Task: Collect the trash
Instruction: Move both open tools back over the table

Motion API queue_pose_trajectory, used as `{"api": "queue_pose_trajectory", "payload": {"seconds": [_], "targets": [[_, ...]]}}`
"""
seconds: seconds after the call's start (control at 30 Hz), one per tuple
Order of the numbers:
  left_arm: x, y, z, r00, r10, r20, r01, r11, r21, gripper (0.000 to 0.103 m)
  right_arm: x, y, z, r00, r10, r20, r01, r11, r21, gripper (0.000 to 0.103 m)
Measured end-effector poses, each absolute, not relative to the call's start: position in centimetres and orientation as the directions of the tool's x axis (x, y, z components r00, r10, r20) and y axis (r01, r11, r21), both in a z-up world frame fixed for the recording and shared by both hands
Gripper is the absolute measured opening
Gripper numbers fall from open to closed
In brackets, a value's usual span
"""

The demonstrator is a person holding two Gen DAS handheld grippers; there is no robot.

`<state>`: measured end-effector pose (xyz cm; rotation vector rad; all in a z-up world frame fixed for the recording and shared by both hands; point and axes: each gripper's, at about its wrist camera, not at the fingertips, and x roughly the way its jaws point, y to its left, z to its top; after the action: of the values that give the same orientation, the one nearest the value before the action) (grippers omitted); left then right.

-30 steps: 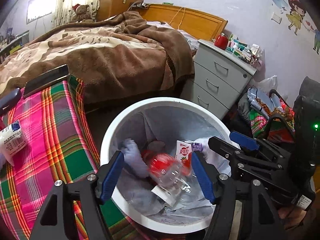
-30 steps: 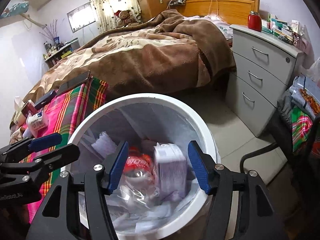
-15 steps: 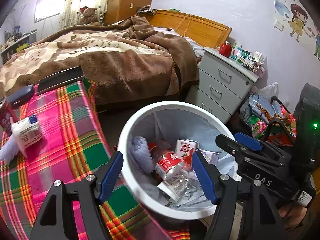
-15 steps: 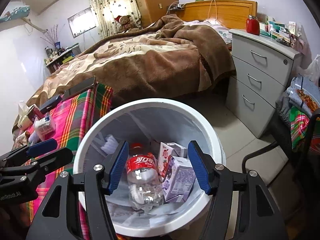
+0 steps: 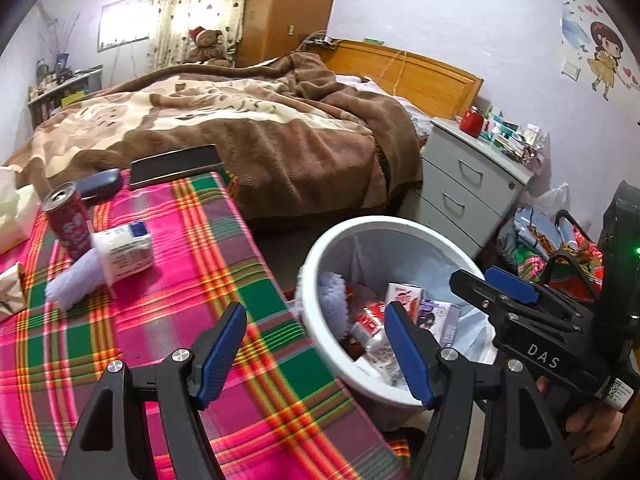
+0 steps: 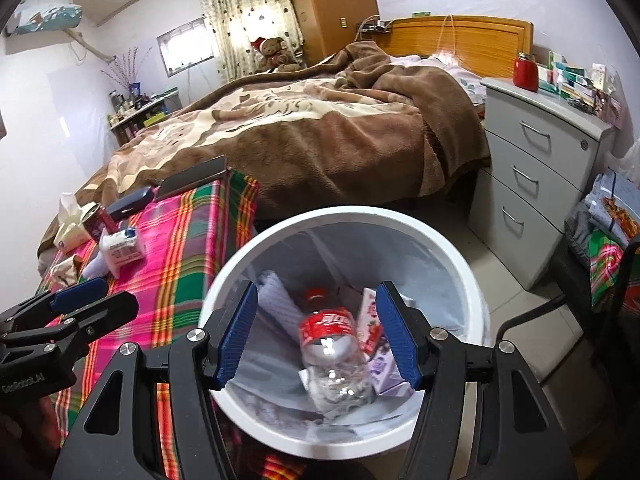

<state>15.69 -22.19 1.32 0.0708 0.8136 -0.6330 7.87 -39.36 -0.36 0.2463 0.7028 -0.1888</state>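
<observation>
A white lined trash bin (image 6: pixel 460 264) stands beside the plaid-covered table (image 5: pixel 192 280). It holds a clear bottle with a red label (image 6: pixel 332 344), small drink cartons (image 6: pixel 370 328) and a white ribbed wad (image 6: pixel 276 300). My right gripper (image 6: pixel 316 336) hovers open and empty over the bin. My left gripper (image 5: pixel 316 352) is open and empty too, above the table edge and the bin's rim (image 5: pixel 316 320). On the table's far left lie a red can (image 5: pixel 68 220), a white carton (image 5: pixel 124 252), a pale fuzzy wad (image 5: pixel 76 276) and crumpled paper (image 5: pixel 10 288).
A tissue pack (image 5: pixel 12 216), dark case (image 5: pixel 98 184) and black tablet (image 5: pixel 176 164) sit at the table's far end. The bed with a brown blanket (image 5: pixel 260 132) lies behind, a grey drawer unit (image 6: pixel 536 168) to the right, and a chair piled with clothes (image 5: pixel 560 248) near the bin.
The left gripper has swung left, from over the bin to over the table edge. The right gripper has pulled back slightly. A carton that was blurred in the bin now lies still.
</observation>
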Motion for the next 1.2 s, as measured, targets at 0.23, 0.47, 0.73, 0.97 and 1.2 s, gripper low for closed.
{"api": "queue_pose_trajectory", "payload": {"seconds": [0.23, 0.47, 0.73, 0.97, 1.2], "targets": [[16.0, -19.0, 1.4, 0.548, -0.471, -0.691, 0.510, 0.843, -0.170, 0.071, 8.6, -37.2, 0.1, 0.759, -0.063, -0.648, 0.213, 0.965, 0.156, 0.063], [16.7, -15.2, 1.8, 0.585, -0.436, -0.684, 0.455, 0.875, -0.167, 0.071, 9.7, -34.6, 0.3, 0.768, -0.022, -0.640, 0.158, 0.975, 0.157, 0.063], [18.0, -10.4, 2.4, 0.626, -0.394, -0.673, 0.391, 0.905, -0.167, 0.071, 11.4, -31.2, 0.6, 0.774, 0.028, -0.633, 0.086, 0.985, 0.149, 0.063], [19.7, -5.7, 2.6, 0.663, -0.329, -0.672, 0.311, 0.938, -0.153, 0.071, 13.2, -28.5, 0.6, 0.769, 0.072, -0.635, 0.025, 0.990, 0.141, 0.063], [21.6, -1.1, 2.4, 0.689, -0.278, -0.669, 0.235, 0.959, -0.156, 0.071, 15.5, -25.9, 0.5, 0.761, 0.117, -0.639, -0.034, 0.989, 0.141, 0.063]]}}
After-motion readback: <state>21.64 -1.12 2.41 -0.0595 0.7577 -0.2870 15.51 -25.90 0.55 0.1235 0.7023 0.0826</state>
